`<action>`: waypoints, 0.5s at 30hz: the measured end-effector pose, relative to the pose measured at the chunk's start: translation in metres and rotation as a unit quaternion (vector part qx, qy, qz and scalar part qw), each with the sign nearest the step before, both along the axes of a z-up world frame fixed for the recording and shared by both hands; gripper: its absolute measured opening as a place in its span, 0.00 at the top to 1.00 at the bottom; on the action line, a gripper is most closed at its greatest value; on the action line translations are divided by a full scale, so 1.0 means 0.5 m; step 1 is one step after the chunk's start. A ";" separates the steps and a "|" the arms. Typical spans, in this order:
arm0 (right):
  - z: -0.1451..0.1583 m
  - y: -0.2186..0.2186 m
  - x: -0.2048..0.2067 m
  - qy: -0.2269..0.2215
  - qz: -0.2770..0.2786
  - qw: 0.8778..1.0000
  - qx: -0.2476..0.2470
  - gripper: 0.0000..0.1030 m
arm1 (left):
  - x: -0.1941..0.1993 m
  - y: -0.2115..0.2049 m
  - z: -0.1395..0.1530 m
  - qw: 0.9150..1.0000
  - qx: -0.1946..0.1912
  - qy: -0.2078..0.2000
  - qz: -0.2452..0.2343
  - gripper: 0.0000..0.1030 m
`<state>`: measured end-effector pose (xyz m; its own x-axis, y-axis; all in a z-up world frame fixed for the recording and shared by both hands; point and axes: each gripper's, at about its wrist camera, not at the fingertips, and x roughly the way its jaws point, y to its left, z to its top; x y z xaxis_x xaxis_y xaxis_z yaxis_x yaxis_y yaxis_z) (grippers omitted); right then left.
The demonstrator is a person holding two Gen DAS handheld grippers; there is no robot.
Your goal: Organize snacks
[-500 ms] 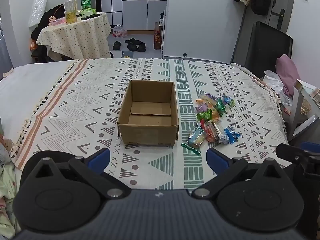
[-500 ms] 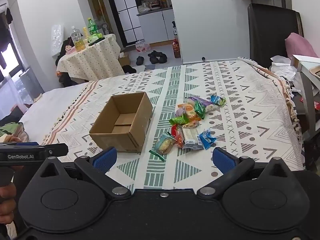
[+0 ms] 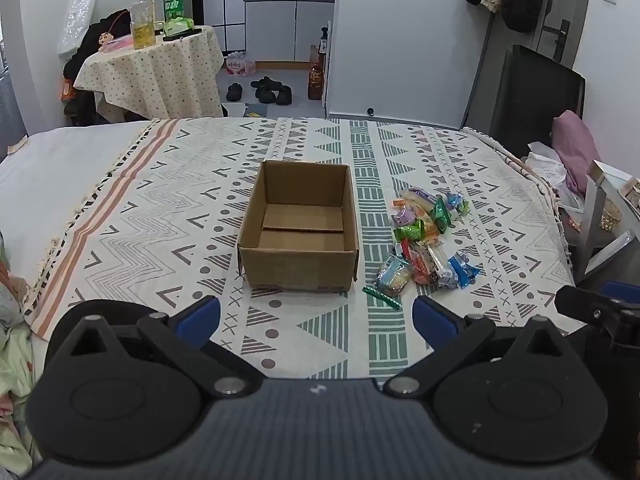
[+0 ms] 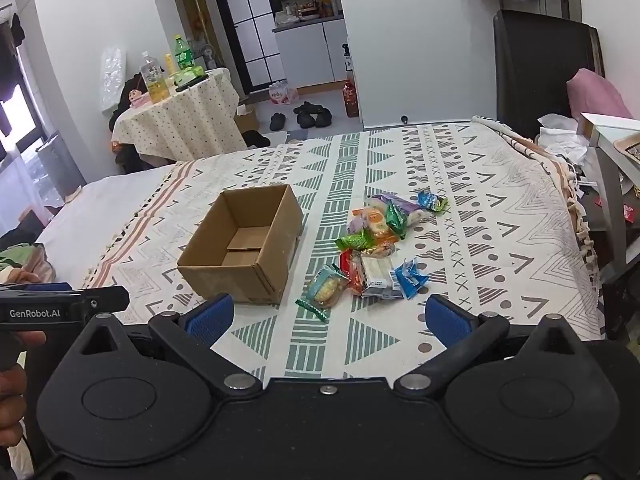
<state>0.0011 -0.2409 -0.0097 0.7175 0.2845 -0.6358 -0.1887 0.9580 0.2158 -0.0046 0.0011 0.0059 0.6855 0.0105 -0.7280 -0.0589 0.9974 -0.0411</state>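
Nothing is sorted yet: the cardboard box (image 3: pixel 298 236) sits empty on the bed (image 3: pixel 160 216), the snack packets (image 4: pixel 376 252) piled beside it; left gripper (image 3: pixel 316 320) and right gripper (image 4: pixel 328 318) hover with fingers released.

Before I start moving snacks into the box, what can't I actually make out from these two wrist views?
- Snack pile: wrappers overlap in both views, so an exact count and whatever lies underneath stay hidden; the print is too small to read.
- Cardboard box: left view, its near wall hides the front strip of the floor.
- Right claw: in the left view the frame's right edge cuts it off.
- Left claw: in the right view only its side shows at the left edge.
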 end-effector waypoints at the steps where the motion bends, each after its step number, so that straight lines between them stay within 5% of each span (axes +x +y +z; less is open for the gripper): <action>1: -0.002 0.003 0.014 0.003 0.001 1.000 -0.001 0.00 | -0.001 -0.001 -0.001 1.000 0.000 0.000 0.000 0.01; 15: -0.006 0.007 0.012 0.004 0.003 1.000 -0.004 0.00 | -0.003 -0.001 0.005 1.000 0.000 -0.002 0.000 0.01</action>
